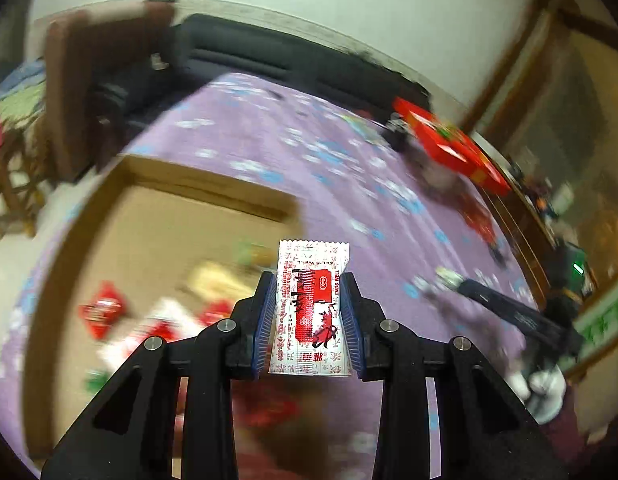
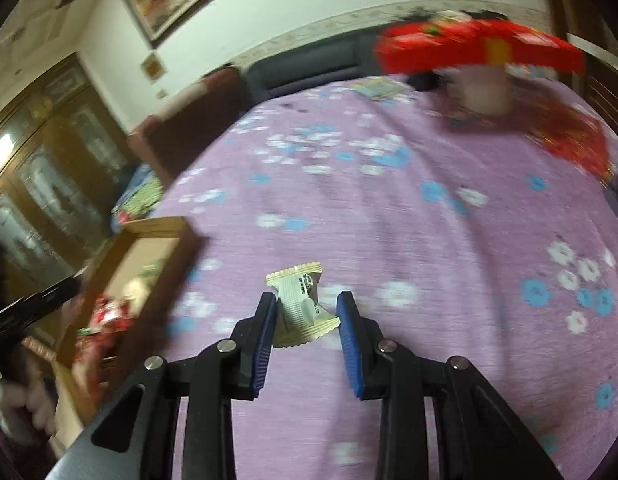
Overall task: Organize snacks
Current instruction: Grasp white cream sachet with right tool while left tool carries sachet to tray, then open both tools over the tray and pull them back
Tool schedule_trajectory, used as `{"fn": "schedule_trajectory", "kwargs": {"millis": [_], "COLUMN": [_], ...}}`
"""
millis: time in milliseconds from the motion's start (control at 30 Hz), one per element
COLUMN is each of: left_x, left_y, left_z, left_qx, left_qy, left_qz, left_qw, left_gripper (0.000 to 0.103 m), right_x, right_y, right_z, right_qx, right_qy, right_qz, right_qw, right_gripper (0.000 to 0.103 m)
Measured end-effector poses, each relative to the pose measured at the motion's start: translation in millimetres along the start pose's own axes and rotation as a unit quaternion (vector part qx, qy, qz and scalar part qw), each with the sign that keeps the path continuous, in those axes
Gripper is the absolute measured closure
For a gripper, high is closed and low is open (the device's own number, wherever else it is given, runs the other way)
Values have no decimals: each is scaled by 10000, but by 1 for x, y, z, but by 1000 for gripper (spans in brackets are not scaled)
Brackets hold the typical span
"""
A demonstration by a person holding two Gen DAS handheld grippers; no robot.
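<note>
My left gripper (image 1: 309,282) is shut on a white and red snack packet (image 1: 311,308), held above the right edge of an open cardboard box (image 1: 157,224) that holds several red, white and yellow snack packets (image 1: 103,312). My right gripper (image 2: 307,302) holds a cream candy wrapper (image 2: 303,306) between its fingers; the wrapper touches the left pad and sits skewed, with a gap at the right pad. It hangs over the purple flowered tablecloth (image 2: 389,208). The cardboard box (image 2: 125,280) shows at the left in the right wrist view.
A red gift box (image 1: 449,144) sits on a pale container at the table's far side, also in the right wrist view (image 2: 481,46). A red bag (image 2: 569,140) lies near it. A dark sofa (image 1: 269,56) and wooden cabinets (image 2: 41,160) surround the table.
</note>
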State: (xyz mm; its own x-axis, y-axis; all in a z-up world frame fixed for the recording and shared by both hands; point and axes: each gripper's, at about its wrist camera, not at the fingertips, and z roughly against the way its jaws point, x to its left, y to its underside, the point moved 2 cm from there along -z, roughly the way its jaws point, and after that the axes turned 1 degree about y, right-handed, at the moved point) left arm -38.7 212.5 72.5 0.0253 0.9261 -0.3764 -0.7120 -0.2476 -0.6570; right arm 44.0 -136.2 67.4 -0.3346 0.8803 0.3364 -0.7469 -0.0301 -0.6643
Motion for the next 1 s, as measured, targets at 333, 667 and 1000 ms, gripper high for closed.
{"fn": "schedule_trajectory", "kwargs": {"millis": [333, 667, 1000], "left_x": [81, 116, 89], "left_y": [-21, -21, -8], "left_z": [-11, -7, 37], "left_qx": [14, 80, -447], "left_qy": [-537, -414, -273], "left_qz": [581, 1162, 1106], "left_qw": [9969, 9923, 9925], "left_gripper": [71, 71, 71], "right_x": [146, 218, 194], "right_y": [-13, -16, -15], "right_z": [-51, -133, -96], "right_qx": [438, 930, 517], "right_qy": [-585, -612, -350], "right_qz": [906, 1298, 1150], "right_qw": [9932, 9853, 9914], "right_gripper": [69, 67, 54]}}
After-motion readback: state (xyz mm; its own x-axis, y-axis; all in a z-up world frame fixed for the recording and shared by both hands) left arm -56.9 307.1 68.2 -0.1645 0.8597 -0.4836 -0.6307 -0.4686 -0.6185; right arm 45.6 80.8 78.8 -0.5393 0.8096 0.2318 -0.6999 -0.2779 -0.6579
